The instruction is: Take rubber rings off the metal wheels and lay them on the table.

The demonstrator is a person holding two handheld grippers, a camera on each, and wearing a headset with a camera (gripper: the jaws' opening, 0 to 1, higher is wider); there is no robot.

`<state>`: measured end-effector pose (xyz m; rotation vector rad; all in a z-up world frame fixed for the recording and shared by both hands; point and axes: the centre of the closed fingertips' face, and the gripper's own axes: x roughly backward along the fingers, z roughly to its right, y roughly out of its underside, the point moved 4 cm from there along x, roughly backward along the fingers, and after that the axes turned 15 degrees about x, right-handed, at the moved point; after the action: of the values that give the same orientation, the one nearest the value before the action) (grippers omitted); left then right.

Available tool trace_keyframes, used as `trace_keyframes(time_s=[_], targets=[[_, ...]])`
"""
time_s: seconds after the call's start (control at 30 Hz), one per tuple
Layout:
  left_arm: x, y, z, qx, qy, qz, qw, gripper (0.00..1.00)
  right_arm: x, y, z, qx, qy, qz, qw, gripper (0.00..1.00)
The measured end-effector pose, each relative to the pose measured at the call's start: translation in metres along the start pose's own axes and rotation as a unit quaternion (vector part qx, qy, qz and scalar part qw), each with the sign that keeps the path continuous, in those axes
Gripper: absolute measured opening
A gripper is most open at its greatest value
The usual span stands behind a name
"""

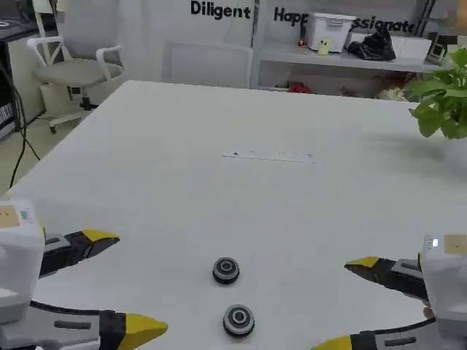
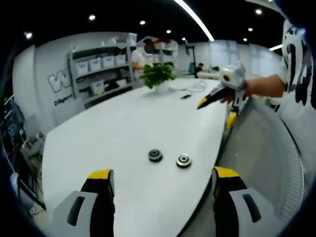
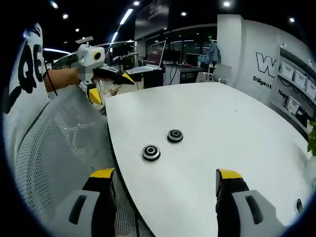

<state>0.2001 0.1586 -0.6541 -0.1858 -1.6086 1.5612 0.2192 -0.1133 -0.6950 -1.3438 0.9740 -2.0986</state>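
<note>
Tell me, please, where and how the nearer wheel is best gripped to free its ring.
Probably by its dark outer rim, from above. The nearer wheel lies flat on the table, hub up, apart from the other wheel, so open jaws can straddle it.

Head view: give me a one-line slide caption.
Open left gripper and right gripper flank two round metal wheels, black rubber rings still on, on the white table.

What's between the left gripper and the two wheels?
Only bare table separates the left gripper from the wheels, seen in the head view and left gripper view.
</note>
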Motion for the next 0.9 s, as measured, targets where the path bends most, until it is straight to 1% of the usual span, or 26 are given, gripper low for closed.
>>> trace_keyframes(time_s=[0.13, 0.17, 0.2, 0.4, 0.53, 0.7, 0.8, 0.9], targets=[[0.001, -0.001, 0.001, 0.001, 0.0, 0.005, 1.0, 0.82, -0.002, 0.001, -0.002, 0.006, -0.004, -0.007, 0.9999, 0.79], [0.002, -0.001, 0.002, 0.012, 0.005, 0.006, 0.9999, 0.82, -0.002, 0.001, -0.002, 0.006, -0.004, -0.006, 0.9999, 0.79], [0.002, 0.0, 0.001, 0.015, 0.006, 0.006, 0.9999, 0.83, -0.002, 0.001, -0.002, 0.006, -0.005, -0.006, 1.0, 0.79], [0.002, 0.002, -0.001, 0.009, -0.001, -0.002, 1.0, 0.83, -0.005, 0.0, -0.001, 0.01, -0.012, -0.009, 0.9998, 0.79], [0.002, 0.002, -0.002, 0.017, 0.0, 0.002, 0.9999, 0.83, -0.008, 0.0, 0.001, 0.012, -0.016, -0.012, 0.9997, 0.79], [0.001, 0.005, -0.005, 0.011, -0.003, -0.003, 0.9999, 0.83, -0.012, 0.001, 0.002, 0.013, -0.018, -0.012, 0.9997, 0.79], [0.0, 0.004, -0.004, 0.026, 0.003, 0.005, 0.9997, 0.83, -0.013, 0.002, 0.003, 0.012, -0.019, -0.01, 0.9997, 0.79], [-0.002, 0.004, -0.004, 0.02, 0.004, 0.002, 0.9998, 0.84, -0.013, 0.002, 0.003, 0.011, -0.016, -0.008, 0.9998, 0.78]])
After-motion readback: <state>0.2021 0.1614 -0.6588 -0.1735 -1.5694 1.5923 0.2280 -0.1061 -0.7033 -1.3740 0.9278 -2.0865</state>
